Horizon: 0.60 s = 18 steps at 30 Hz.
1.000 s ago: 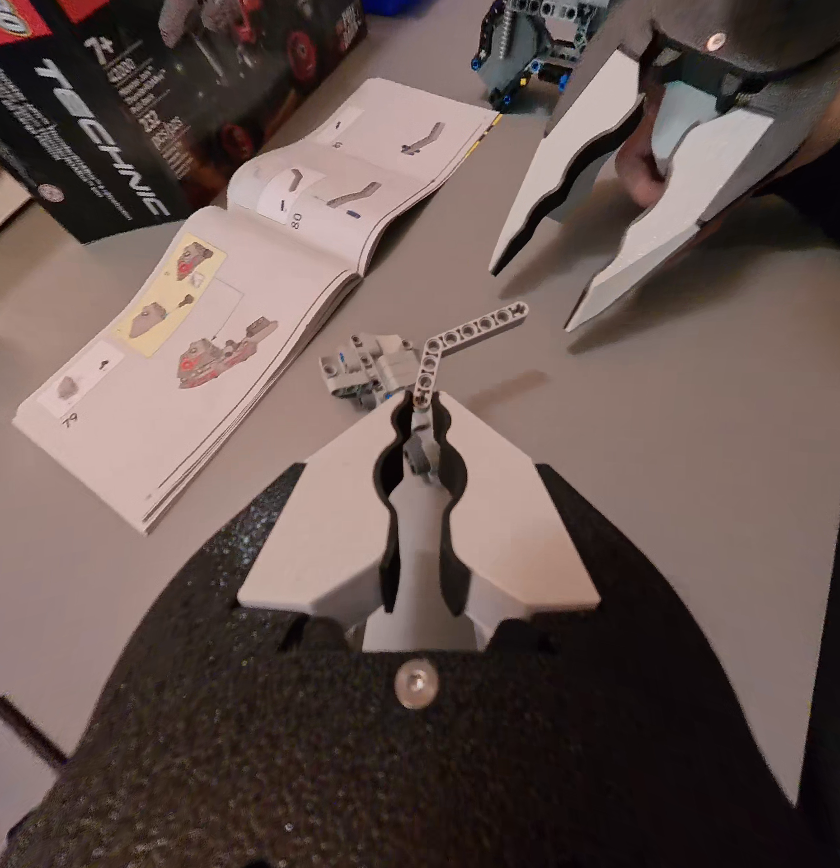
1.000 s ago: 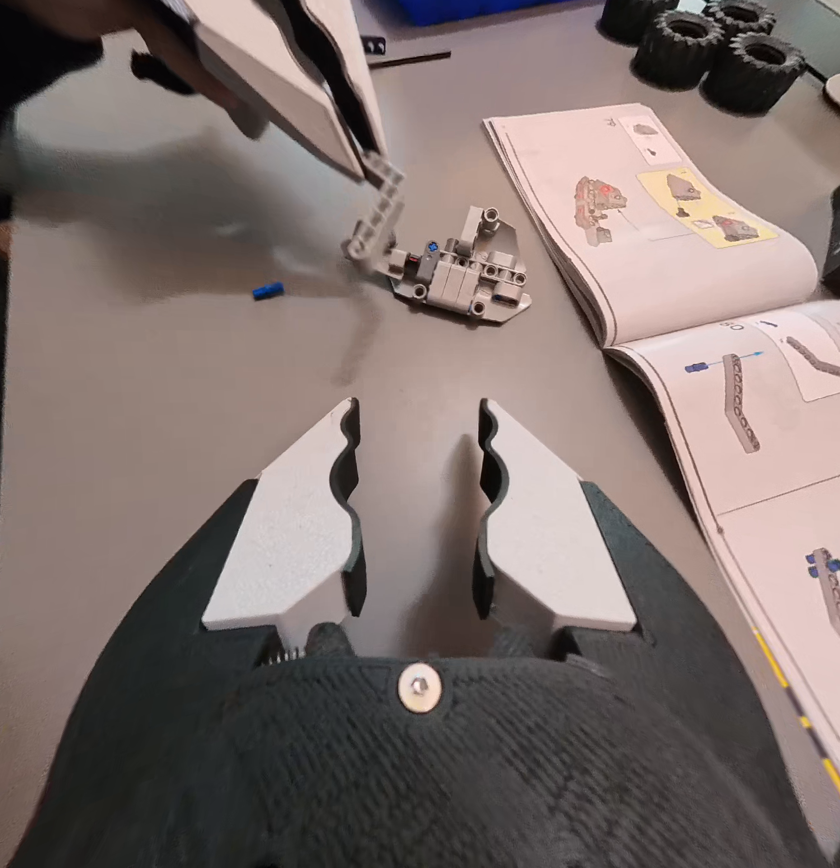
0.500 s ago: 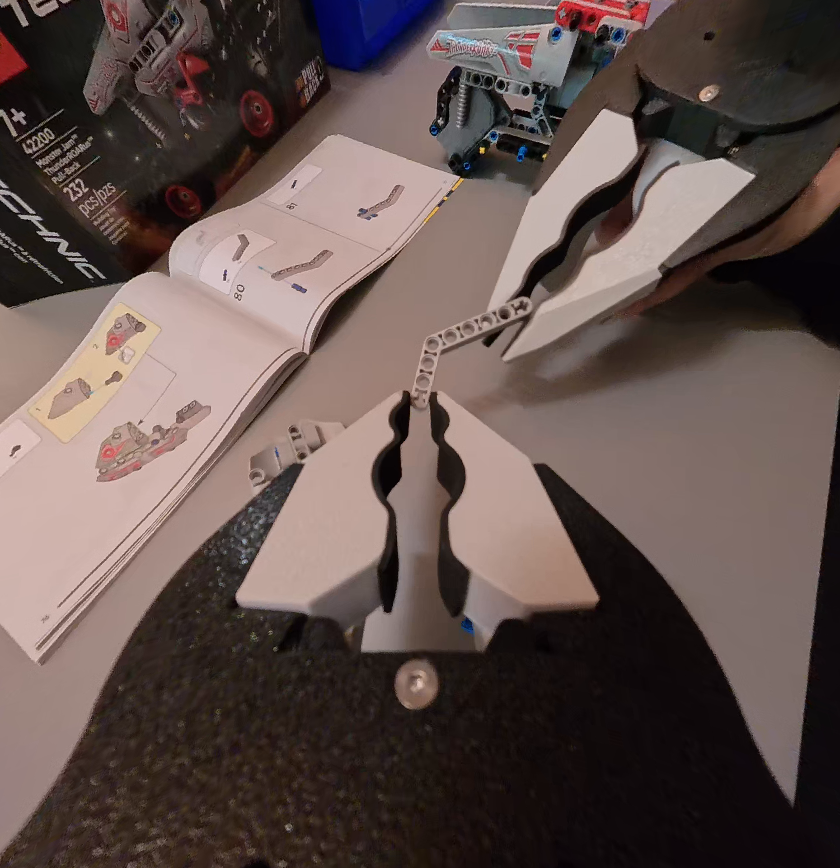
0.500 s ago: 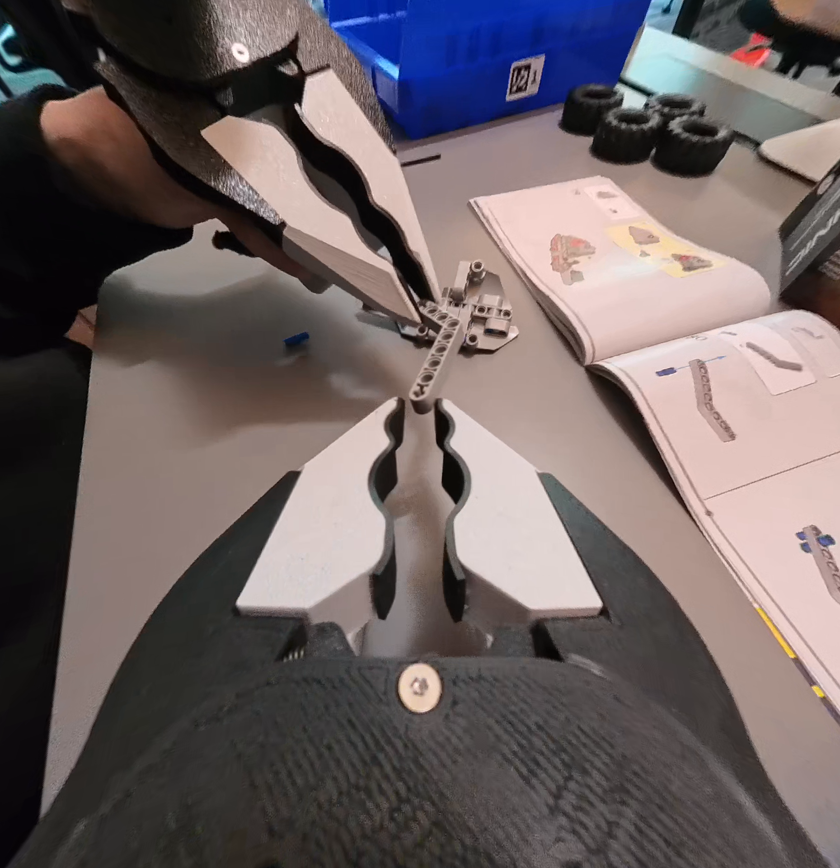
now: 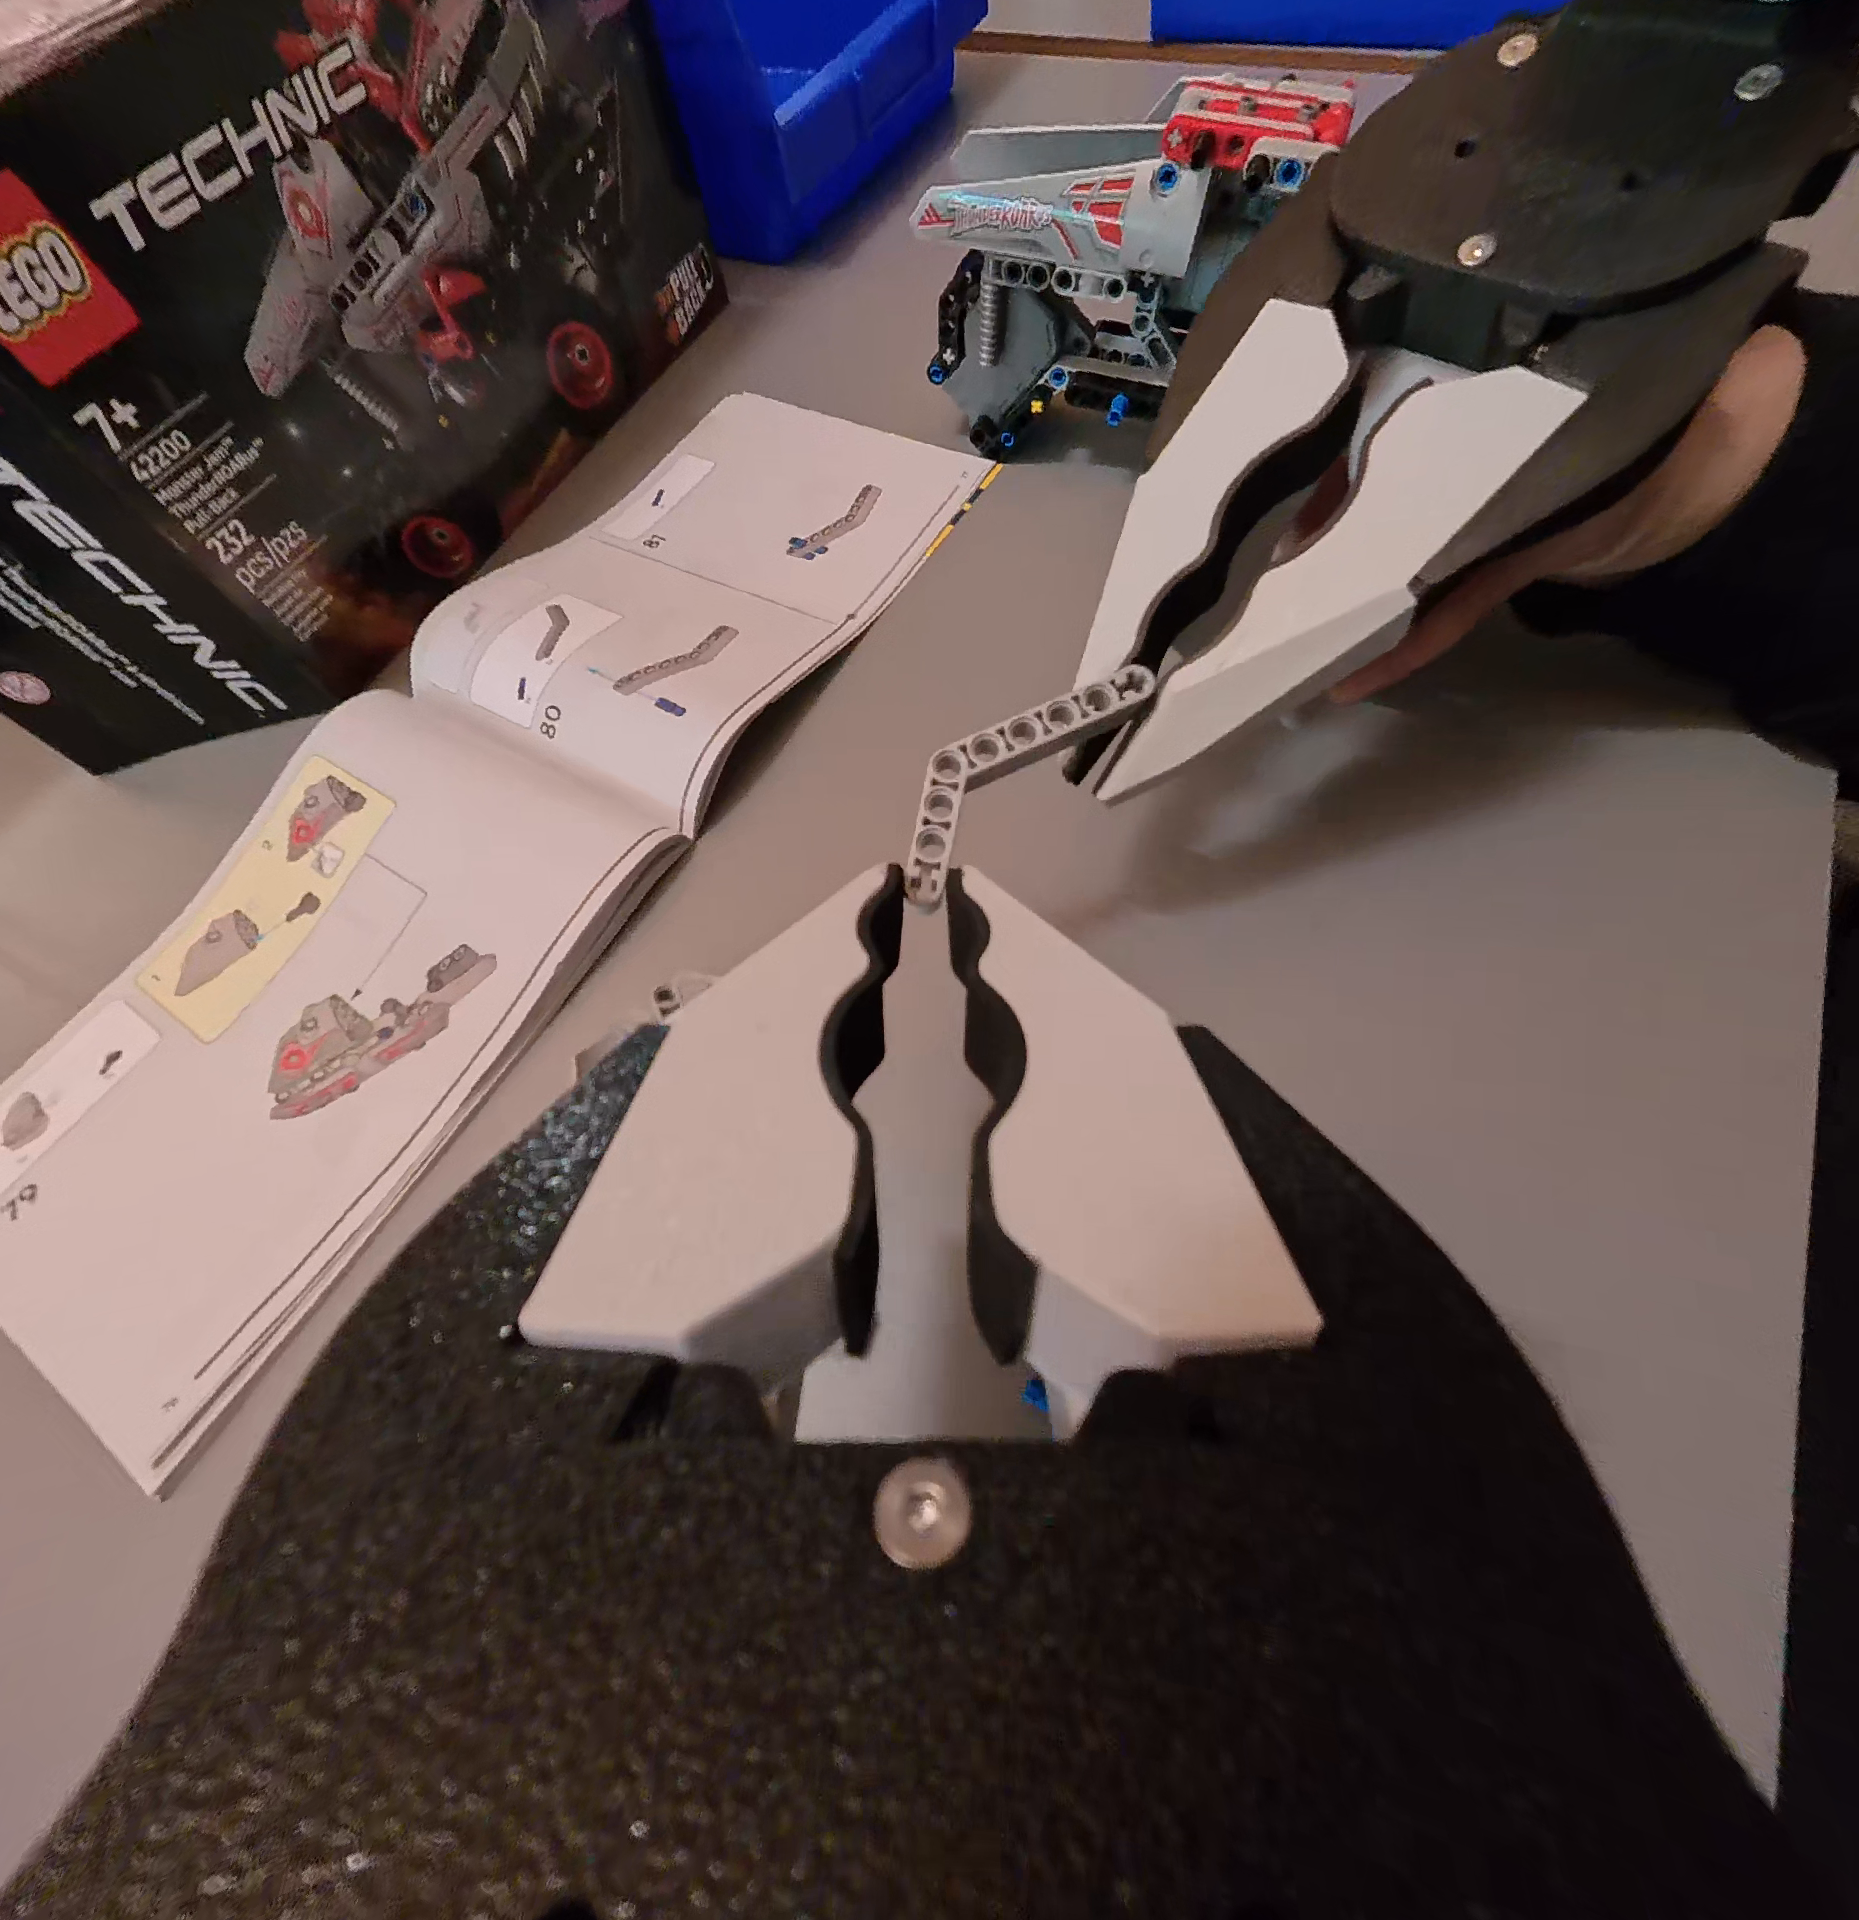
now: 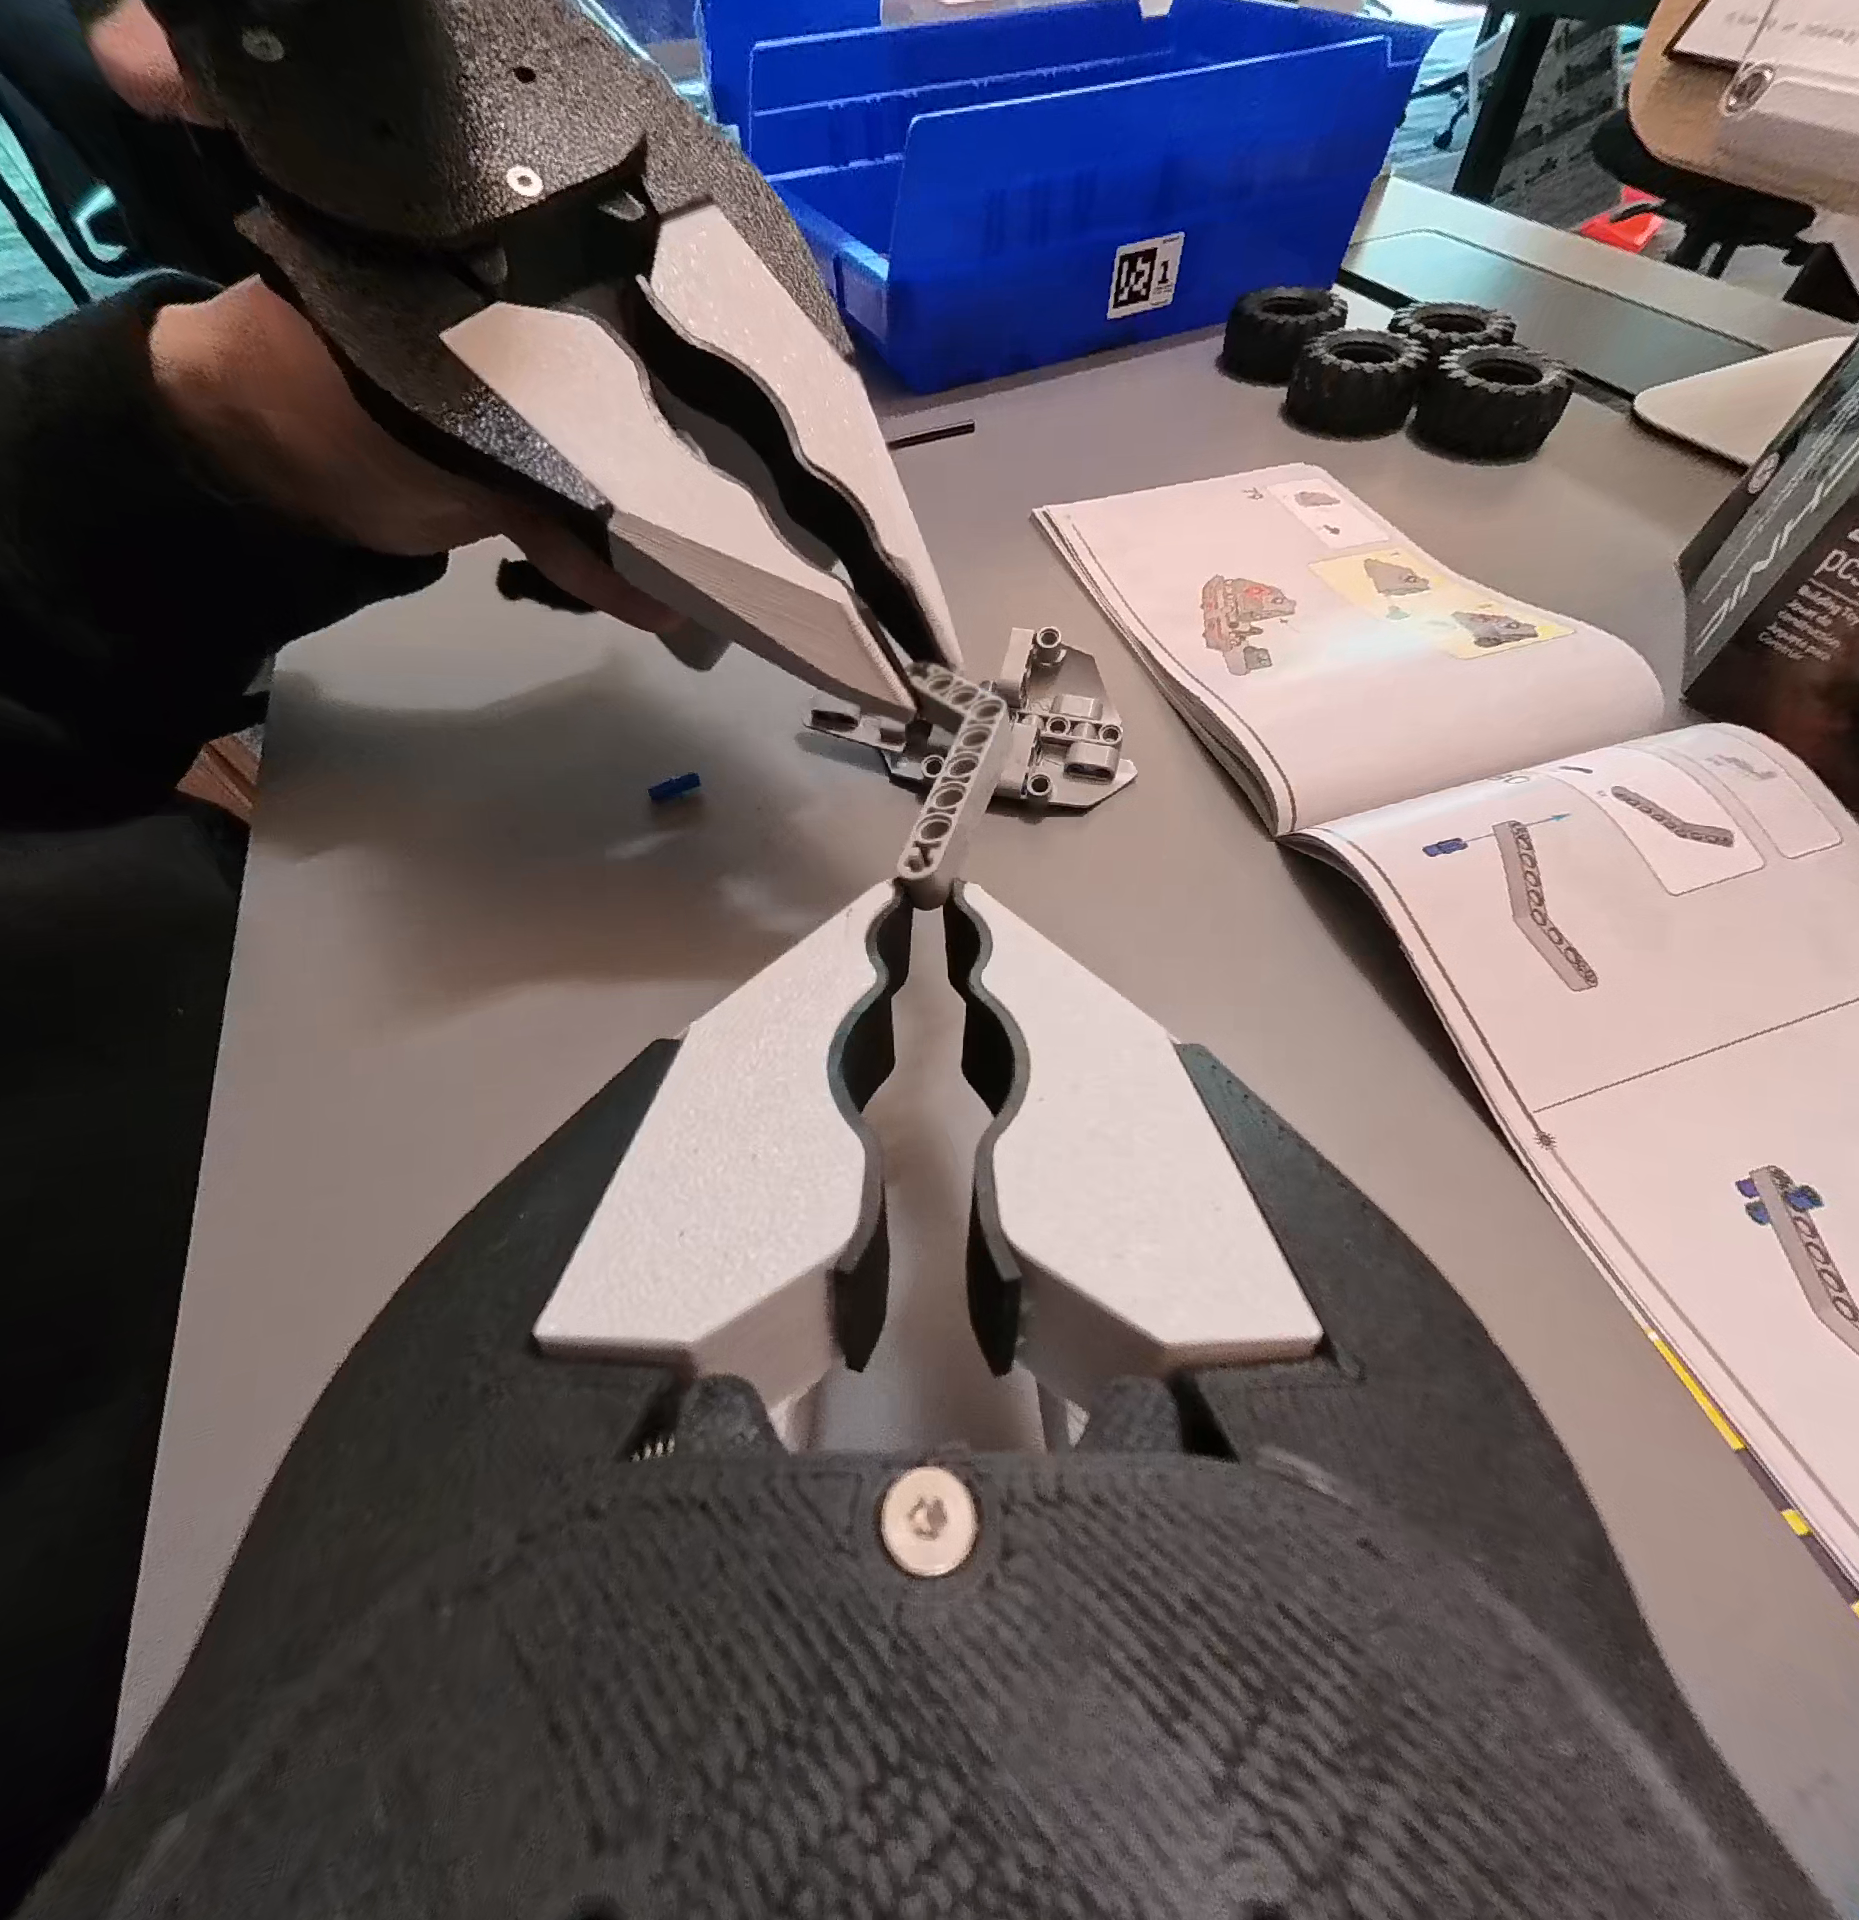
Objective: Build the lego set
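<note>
A bent grey beam (image 5: 1018, 727) with a row of holes hangs above the table, held at both ends. My left gripper (image 5: 930, 894) is shut on its short arm. My right gripper (image 6: 925, 894) is shut on the tip of its long arm (image 6: 951, 779). In the left wrist view the right gripper (image 5: 1107, 748) comes in from the upper right. In the right wrist view the left gripper (image 6: 920, 691) comes in from the upper left. A grey sub-assembly (image 6: 1060, 738) lies on the table under the beam. A small blue pin (image 6: 676, 788) lies to its left.
The open instruction booklet (image 5: 437, 883) lies on the grey table and also shows in the right wrist view (image 6: 1424, 727). The set's black box (image 5: 229, 364) stands behind it. A part-built truck body (image 5: 1070, 281), a blue bin (image 6: 1060, 156) and several black tyres (image 6: 1413, 374) are farther back. The left gripper's tips are roughly 4 cm from the right gripper's. About 11 cm separates my left fingertips from the small blue pin (image 6: 676, 788).
My left gripper lifted the bent beam off the table, away from the sub-assembly. My right gripper, open a second ago, moved in and shut on the beam's free end.
</note>
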Motion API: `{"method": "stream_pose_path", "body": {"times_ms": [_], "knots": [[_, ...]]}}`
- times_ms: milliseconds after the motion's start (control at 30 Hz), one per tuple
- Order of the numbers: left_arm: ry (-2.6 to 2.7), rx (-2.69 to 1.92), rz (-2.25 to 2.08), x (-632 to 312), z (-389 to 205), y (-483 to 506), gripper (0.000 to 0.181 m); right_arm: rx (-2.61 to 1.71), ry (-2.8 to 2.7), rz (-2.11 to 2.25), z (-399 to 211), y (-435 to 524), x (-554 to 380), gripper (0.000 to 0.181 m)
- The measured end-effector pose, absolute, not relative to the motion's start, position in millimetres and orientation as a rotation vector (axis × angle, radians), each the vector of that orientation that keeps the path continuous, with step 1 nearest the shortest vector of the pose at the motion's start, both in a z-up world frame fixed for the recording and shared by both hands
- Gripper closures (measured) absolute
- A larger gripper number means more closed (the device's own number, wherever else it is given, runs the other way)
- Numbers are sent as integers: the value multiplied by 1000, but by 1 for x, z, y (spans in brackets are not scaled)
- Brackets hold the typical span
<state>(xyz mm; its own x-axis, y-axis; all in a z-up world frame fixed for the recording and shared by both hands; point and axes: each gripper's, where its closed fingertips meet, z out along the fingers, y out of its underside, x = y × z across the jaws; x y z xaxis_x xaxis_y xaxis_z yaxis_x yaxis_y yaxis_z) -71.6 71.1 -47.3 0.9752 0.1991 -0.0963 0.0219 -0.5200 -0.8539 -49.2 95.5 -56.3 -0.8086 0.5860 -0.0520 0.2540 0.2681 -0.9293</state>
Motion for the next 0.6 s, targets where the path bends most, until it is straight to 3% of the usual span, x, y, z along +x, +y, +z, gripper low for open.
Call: {"method": "stream_pose_path", "body": {"times_ms": [33, 600], "knots": [[-146, -2108, 236, -71, -47, 70, 176, -770, -2244, 1554, -56, 95, -49, 177], [-100, -2094, 260, -63, -50, 58, 177, -723, -2291, 1475, -64, 89, -48, 177]]}}
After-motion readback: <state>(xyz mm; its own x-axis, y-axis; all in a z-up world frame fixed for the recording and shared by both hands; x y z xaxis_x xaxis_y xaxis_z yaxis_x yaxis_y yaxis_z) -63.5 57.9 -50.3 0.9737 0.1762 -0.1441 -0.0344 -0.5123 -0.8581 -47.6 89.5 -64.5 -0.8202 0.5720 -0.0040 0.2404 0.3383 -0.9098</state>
